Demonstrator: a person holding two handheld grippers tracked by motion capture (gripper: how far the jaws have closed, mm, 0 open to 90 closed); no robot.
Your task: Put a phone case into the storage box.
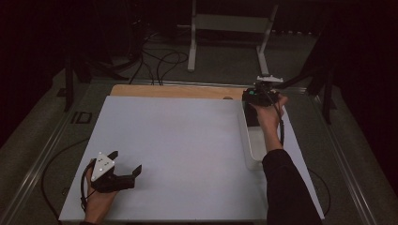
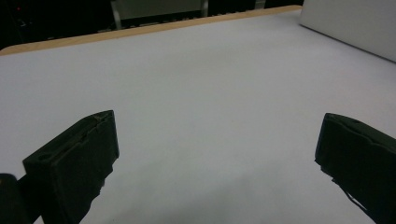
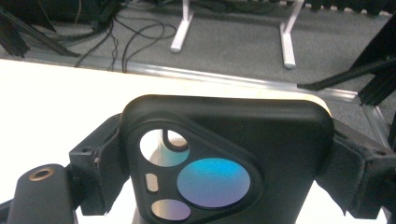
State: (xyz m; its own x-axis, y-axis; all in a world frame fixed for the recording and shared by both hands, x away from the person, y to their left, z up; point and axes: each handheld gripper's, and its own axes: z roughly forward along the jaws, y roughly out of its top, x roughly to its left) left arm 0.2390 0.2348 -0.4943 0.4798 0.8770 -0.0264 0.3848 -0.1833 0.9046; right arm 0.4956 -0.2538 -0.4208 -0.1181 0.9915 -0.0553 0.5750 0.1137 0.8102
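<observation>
Right claw (image 3: 224,154): clamped on black phone case (image 3: 243,140), far right of the bench (image 1: 178,140).
Left claw (image 1: 126,164): wide open, empty, near left.
Hidden: case's lower end cut off.
Axis: cutouts near, long axis unclear.

Black phone case (image 3: 224,154) with triangular camera cutout, clamped upright between gripper jaws.
</observation>
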